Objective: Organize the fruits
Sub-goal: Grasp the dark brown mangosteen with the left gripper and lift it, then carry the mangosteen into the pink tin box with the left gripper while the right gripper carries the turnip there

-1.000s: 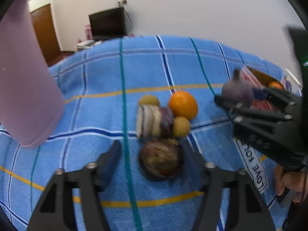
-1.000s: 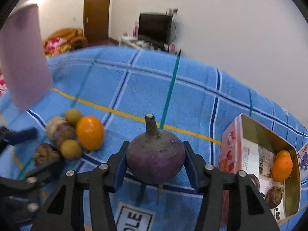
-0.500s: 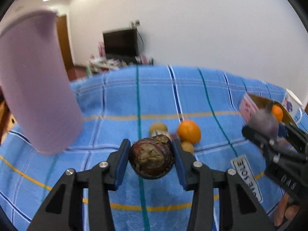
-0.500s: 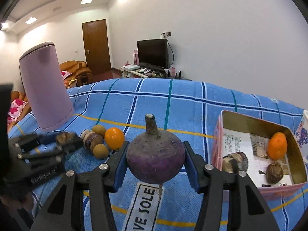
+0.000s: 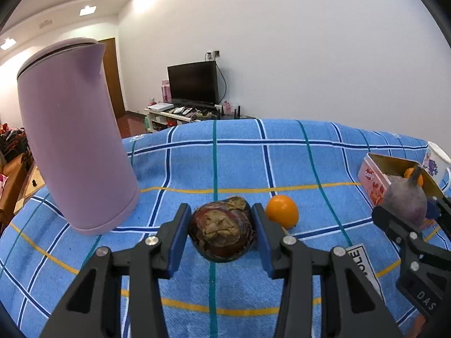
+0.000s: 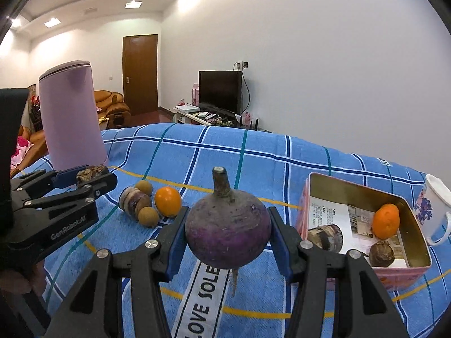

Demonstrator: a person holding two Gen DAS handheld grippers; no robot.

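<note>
The right tool (image 6: 228, 236) grips a purple turnip (image 6: 228, 232), stem up, clear of the blue checked cloth (image 6: 253, 157); the open tin (image 6: 366, 225) — already holding fruit — lies just to its right, nearer this hand. The left tool (image 5: 218, 231) clamps a brown wrinkled fruit (image 5: 221, 232) and sits well apart from the tin, across the loose orange (image 5: 282, 211).

Home living room, television (image 6: 220, 90) on low stand, orange sofa (image 6: 112, 104), wooden door (image 6: 140, 73), recessed ceiling lights (image 6: 133, 4)
</note>
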